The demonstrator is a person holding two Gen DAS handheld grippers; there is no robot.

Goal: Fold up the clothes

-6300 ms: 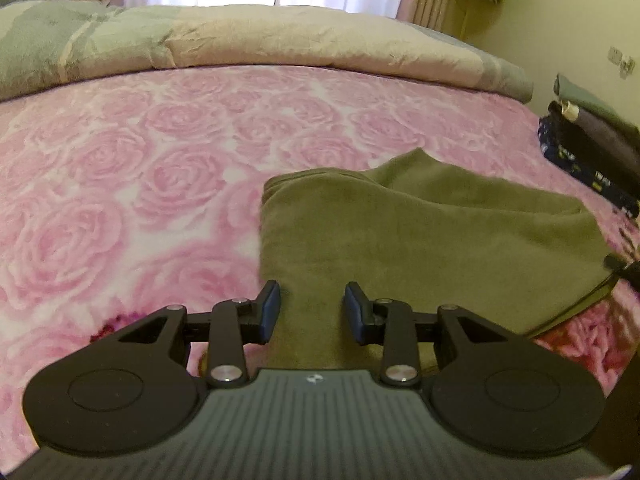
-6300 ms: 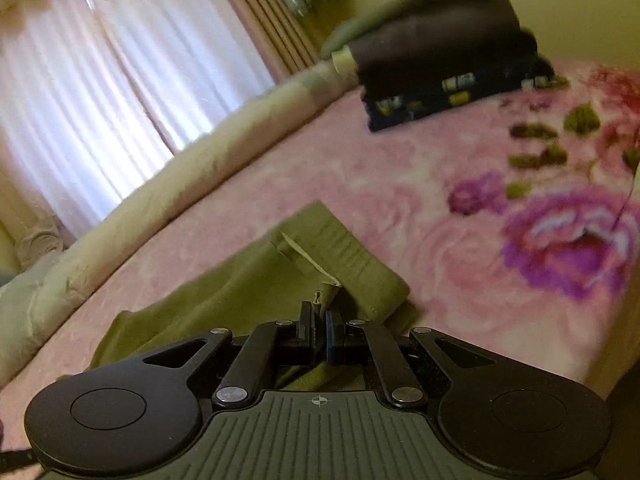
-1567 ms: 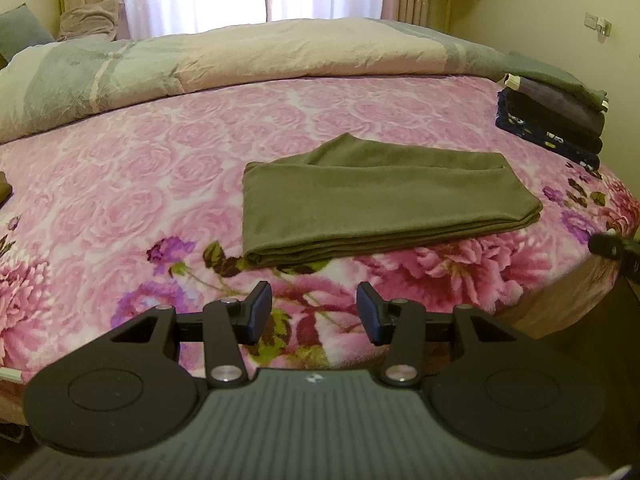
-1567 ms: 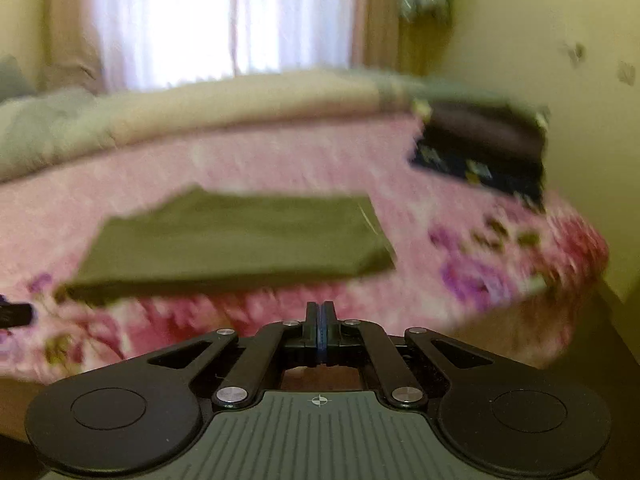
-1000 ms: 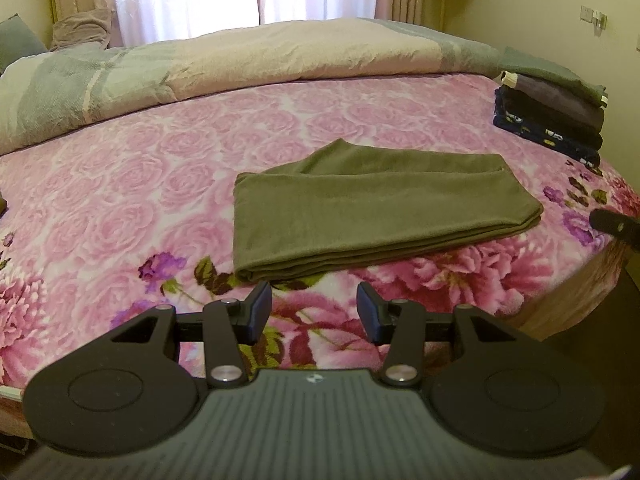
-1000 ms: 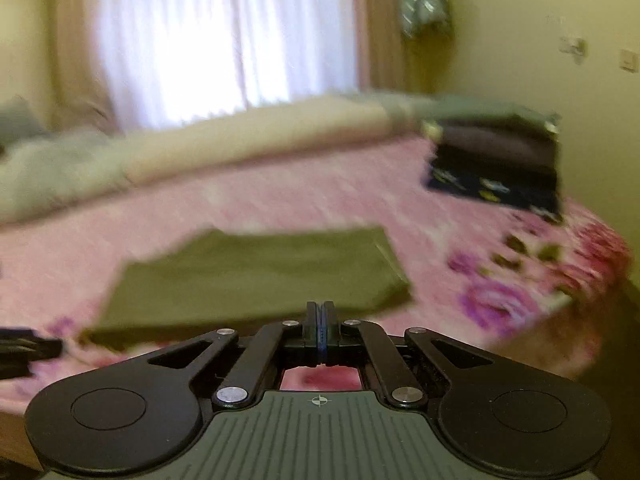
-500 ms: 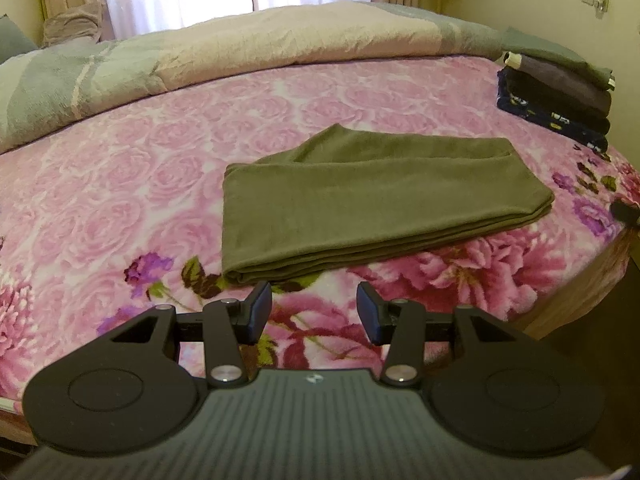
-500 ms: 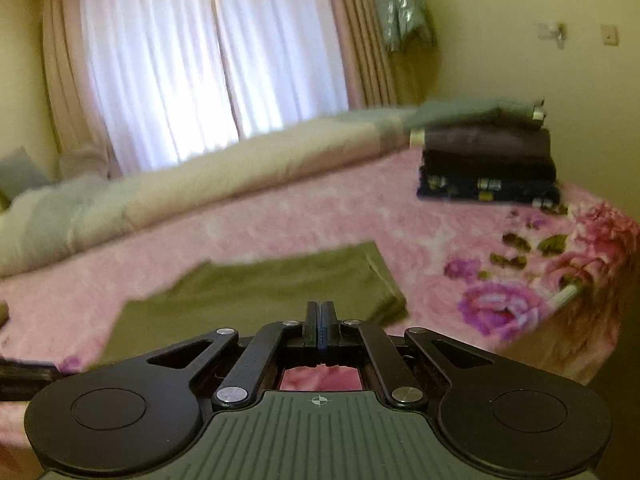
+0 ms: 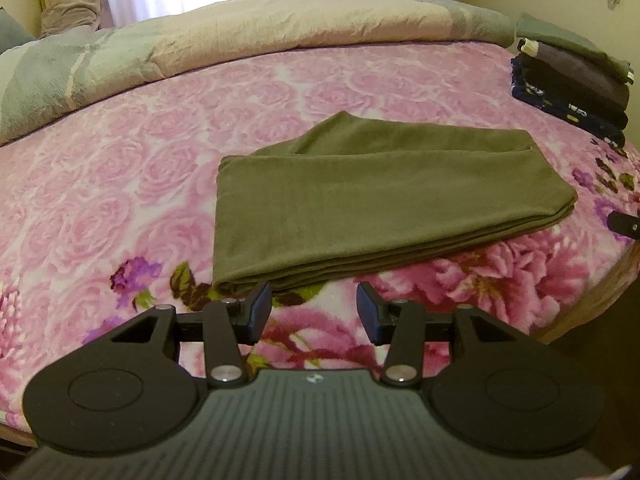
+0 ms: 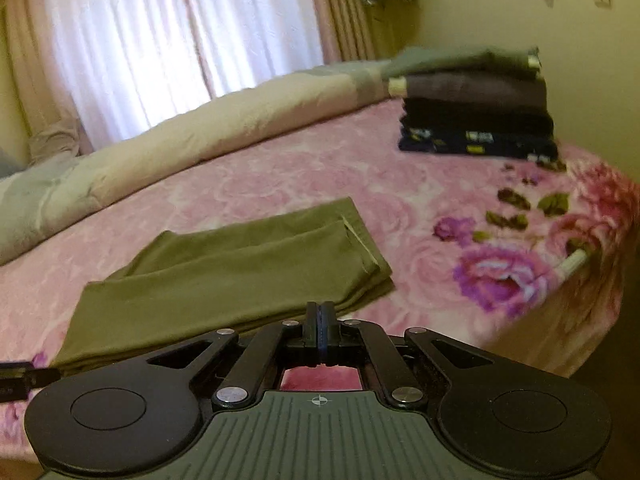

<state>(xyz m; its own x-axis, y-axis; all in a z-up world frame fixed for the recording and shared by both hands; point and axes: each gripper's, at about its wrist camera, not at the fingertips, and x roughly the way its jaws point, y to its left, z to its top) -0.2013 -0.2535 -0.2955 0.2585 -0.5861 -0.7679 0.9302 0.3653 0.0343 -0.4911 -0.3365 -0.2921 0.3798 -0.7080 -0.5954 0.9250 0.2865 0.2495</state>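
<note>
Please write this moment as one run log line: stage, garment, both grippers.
stage: between folds | olive garment: folded flat on bed, untouched | left gripper: open, empty, near its front edge | right gripper: shut, empty

Stack of folded clothes at the bed's far right corner, cut by the frame edge; rose blanket blurred toward the right.

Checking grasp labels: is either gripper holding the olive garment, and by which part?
Nothing is held. The left gripper is open, the right gripper shut empty; the olive garment lies free.
</note>
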